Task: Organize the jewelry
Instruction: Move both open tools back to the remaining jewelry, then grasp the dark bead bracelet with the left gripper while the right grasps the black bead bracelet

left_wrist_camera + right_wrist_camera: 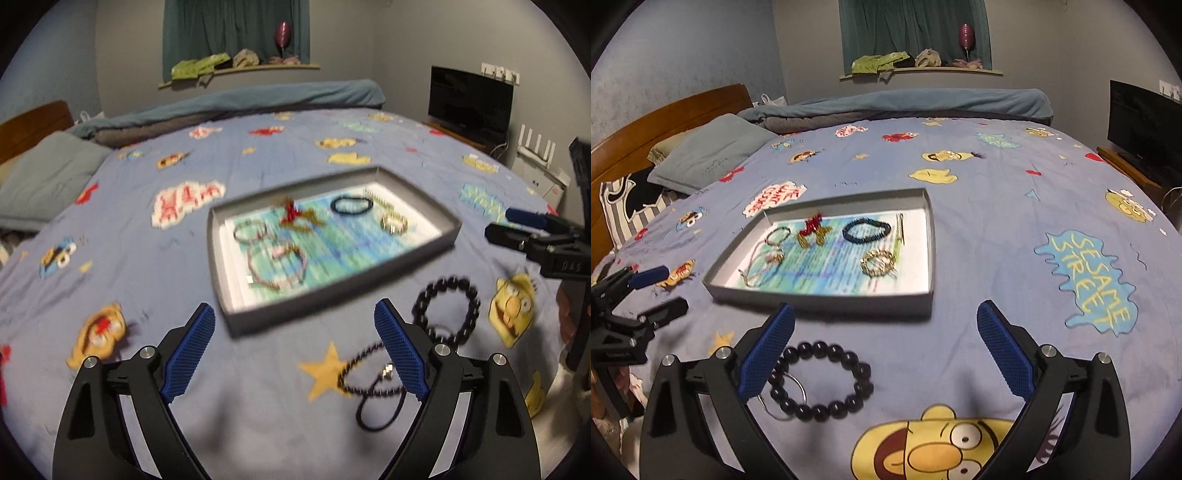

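Note:
A shallow grey tray (332,291) (820,299) lies on the bed and holds several bracelets: a dark blue one (351,205) (866,230), a gold one (394,223) (878,263), a red and gold piece (295,216) (812,230) and thin pink ones (277,264) (768,258). A black beaded bracelet (447,306) (822,380) lies on the sheet in front of the tray. A thin beaded necklace (369,384) lies beside it. My left gripper (295,354) is open and empty, left of the necklace. My right gripper (886,350) is open and empty, just above the black bracelet.
The bed has a blue cartoon-print sheet (1015,229). A grey pillow (709,155) and a wooden headboard (665,114) are at the far left. A black monitor (469,103) stands on a stand to the right. A folded blanket (905,103) lies across the far edge.

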The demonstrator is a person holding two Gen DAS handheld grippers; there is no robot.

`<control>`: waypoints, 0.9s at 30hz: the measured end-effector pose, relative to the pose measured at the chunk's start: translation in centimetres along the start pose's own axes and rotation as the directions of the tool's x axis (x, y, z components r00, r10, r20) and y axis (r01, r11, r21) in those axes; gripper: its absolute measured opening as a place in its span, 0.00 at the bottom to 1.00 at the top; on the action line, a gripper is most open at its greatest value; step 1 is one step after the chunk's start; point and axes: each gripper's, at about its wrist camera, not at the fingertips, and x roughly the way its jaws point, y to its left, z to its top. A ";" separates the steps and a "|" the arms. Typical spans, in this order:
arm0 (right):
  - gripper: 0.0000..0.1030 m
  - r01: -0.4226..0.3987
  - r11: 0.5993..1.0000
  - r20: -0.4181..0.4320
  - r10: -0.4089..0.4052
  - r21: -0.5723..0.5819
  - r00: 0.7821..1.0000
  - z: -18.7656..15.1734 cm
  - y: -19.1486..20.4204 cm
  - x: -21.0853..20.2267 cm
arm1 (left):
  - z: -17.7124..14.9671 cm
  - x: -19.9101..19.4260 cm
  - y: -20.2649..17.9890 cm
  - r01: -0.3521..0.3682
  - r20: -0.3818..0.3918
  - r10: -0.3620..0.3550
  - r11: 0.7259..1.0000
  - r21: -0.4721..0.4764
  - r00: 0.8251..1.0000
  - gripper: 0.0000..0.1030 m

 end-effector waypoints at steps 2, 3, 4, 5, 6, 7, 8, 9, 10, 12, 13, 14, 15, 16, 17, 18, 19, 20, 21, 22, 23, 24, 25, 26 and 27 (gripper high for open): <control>0.95 0.005 1.000 -0.005 -0.005 0.001 1.000 -0.6 0.0 0.1 | -0.9 0.6 -0.3 0.005 -0.017 -0.005 1.000 -0.017 1.000 0.85; 0.95 0.005 1.000 -0.009 -0.005 0.003 1.000 -0.9 -0.1 0.3 | -1.2 0.7 -0.4 0.010 -0.024 -0.011 1.000 -0.020 1.000 0.85; 0.95 0.004 1.000 -0.014 -0.004 0.008 1.000 -1.2 -0.2 0.4 | -1.6 1.0 -0.5 0.012 -0.033 -0.013 1.000 -0.020 0.999 0.85; 0.95 0.003 1.000 -0.017 -0.003 0.012 1.000 -1.4 -0.3 0.5 | -1.9 1.3 -0.7 0.006 -0.038 -0.006 1.000 -0.013 0.999 0.85; 0.95 0.004 1.000 -0.022 -0.004 0.017 1.000 -1.7 -0.4 0.7 | -2.2 1.4 -0.8 -0.005 -0.040 0.005 1.000 -0.001 0.999 0.85; 0.95 0.005 1.000 -0.026 -0.004 0.021 1.000 -1.9 -0.6 0.9 | -2.4 1.5 -0.9 -0.015 -0.040 0.016 1.000 0.007 0.999 0.85; 0.95 0.005 1.000 -0.029 -0.005 0.023 1.000 -2.1 -0.6 1.0 | -2.7 1.7 -1.0 -0.023 -0.039 0.024 1.000 0.017 0.999 0.85; 0.95 0.008 1.000 -0.031 -0.007 0.023 0.999 -2.4 -0.7 1.2 | -2.9 1.8 -1.1 -0.020 -0.040 0.021 1.000 0.020 0.999 0.85; 0.95 0.012 1.000 -0.032 -0.011 0.021 0.999 -2.6 -0.7 1.4 | -3.1 1.9 -1.1 -0.013 -0.044 0.013 1.000 0.021 0.999 0.85; 0.95 0.017 1.000 -0.037 -0.016 0.015 0.999 -3.0 -0.7 1.7 | -3.6 2.4 -1.3 0.008 -0.058 -0.007 1.000 0.022 0.998 0.85; 0.95 0.021 1.000 -0.041 -0.020 0.014 0.999 -3.2 -0.7 1.9 | -3.8 2.5 -1.4 0.012 -0.063 -0.011 1.000 0.026 0.998 0.85; 0.95 0.019 1.000 -0.046 -0.019 0.013 0.999 -3.4 -0.7 2.1 | -4.0 2.7 -1.5 0.015 -0.068 -0.013 0.999 0.031 0.998 0.85; 0.95 0.016 1.000 -0.052 -0.015 0.009 0.999 -3.5 -0.7 2.3 | -4.1 2.8 -1.7 0.017 -0.072 -0.014 0.999 0.041 0.997 0.85; 0.95 0.015 1.000 -0.055 -0.015 0.005 0.998 -3.6 -0.7 2.4 | -4.1 2.8 -1.7 0.015 -0.071 -0.012 0.999 0.046 0.997 0.85; 0.95 0.017 1.000 -0.058 -0.017 -0.002 0.998 -3.7 -0.6 2.5 | -4.2 2.9 -1.6 0.020 -0.072 -0.017 0.999 0.042 0.997 0.85; 0.95 0.015 1.000 -0.057 -0.016 -0.008 0.998 -3.8 -0.5 2.6 | -4.2 2.9 -1.5 0.029 -0.073 -0.026 0.999 0.035 0.997 0.84; 0.95 0.010 1.000 -0.057 -0.011 -0.015 0.998 -3.9 -0.5 2.5 | -4.2 2.9 -1.4 0.041 -0.076 -0.039 0.999 0.028 0.996 0.83; 0.95 0.007 1.000 -0.055 -0.008 -0.019 0.998 -3.9 -0.4 2.5 | -4.2 2.9 -1.3 0.051 -0.080 -0.048 0.998 0.027 0.996 0.80; 0.95 0.004 1.000 -0.054 -0.005 -0.024 0.999 -3.9 -0.3 2.5 | -4.2 3.1 -1.3 0.049 -0.084 -0.046 0.998 0.033 0.995 0.75; 0.95 -0.002 1.000 -0.055 0.001 -0.030 0.998 -3.9 -0.3 2.5 | -4.2 3.2 -1.4 0.049 -0.088 -0.045 0.998 0.041 0.995 0.72; 0.95 -0.006 0.999 -0.056 0.005 -0.033 0.998 -4.0 -0.2 2.5 | -4.3 3.3 -1.4 0.051 -0.097 -0.046 0.997 0.049 0.994 0.66; 0.95 -0.010 0.999 -0.056 0.008 -0.036 0.998 -4.0 -0.2 2.6 | -4.4 3.4 -1.4 0.055 -0.103 -0.050 0.997 0.049 0.993 0.64; 0.94 -0.013 0.999 -0.056 0.010 -0.040 0.998 -4.0 -0.2 2.6 | -4.4 3.5 -1.4 0.063 -0.111 -0.058 0.997 0.046 0.992 0.63; 0.94 -0.018 0.999 -0.056 0.015 -0.044 0.998 -4.0 -0.2 2.5 | -4.4 3.5 -1.4 0.069 -0.114 -0.064 0.997 0.043 0.991 0.61; 0.92 -0.022 0.999 -0.057 0.019 -0.047 0.998 -4.1 -0.2 2.5 | -4.5 3.5 -1.4 0.073 -0.111 -0.068 0.996 0.043 0.991 0.59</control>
